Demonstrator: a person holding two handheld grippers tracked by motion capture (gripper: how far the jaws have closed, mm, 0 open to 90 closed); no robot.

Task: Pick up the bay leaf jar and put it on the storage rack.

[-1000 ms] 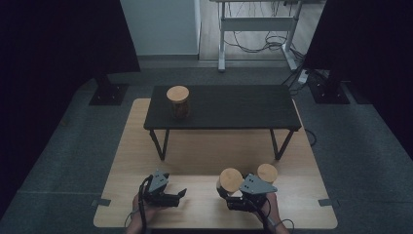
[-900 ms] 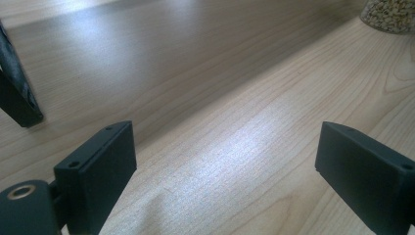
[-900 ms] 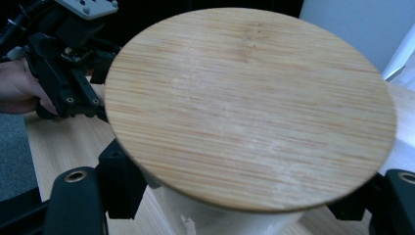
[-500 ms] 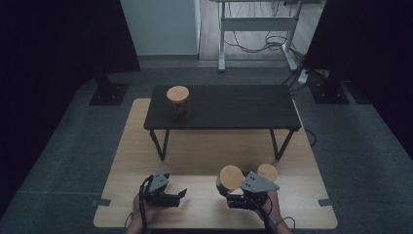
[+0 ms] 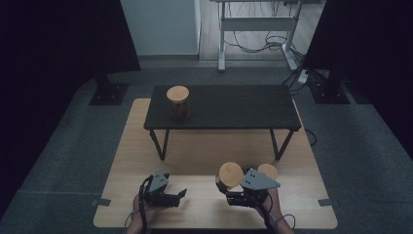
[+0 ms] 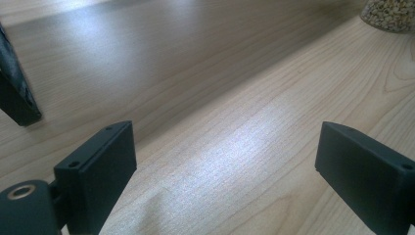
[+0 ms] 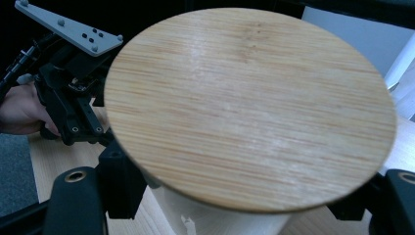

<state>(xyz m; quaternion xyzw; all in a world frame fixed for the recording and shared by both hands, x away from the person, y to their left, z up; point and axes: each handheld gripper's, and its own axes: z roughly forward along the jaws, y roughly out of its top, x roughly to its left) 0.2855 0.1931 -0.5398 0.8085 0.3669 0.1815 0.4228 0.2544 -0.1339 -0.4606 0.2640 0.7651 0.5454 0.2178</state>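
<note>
A glass jar with a round bamboo lid (image 5: pixel 230 174) (image 7: pixel 249 107) is between the jaws of my right gripper (image 5: pixel 225 189) (image 7: pixel 244 205), which is shut on it just below the lid, low over the wooden board (image 5: pixel 195 156). A second lidded jar (image 5: pixel 267 171) stands right behind it. A third lidded jar (image 5: pixel 178 101) stands on the left end of the black low table (image 5: pixel 234 109). My left gripper (image 5: pixel 181 196) (image 6: pixel 230 161) rests on the board to the left, open, with bare wood between its fingers.
The left gripper view has a black table leg (image 6: pixel 17 93) at its left and the base of a grain-filled jar (image 6: pixel 391 12) at its top right. Grey carpet (image 5: pixel 350 146) surrounds the board. A white desk frame with cables (image 5: pixel 258 29) stands at the back.
The right gripper and its jar have shifted only a touch. The left gripper has kept still.
</note>
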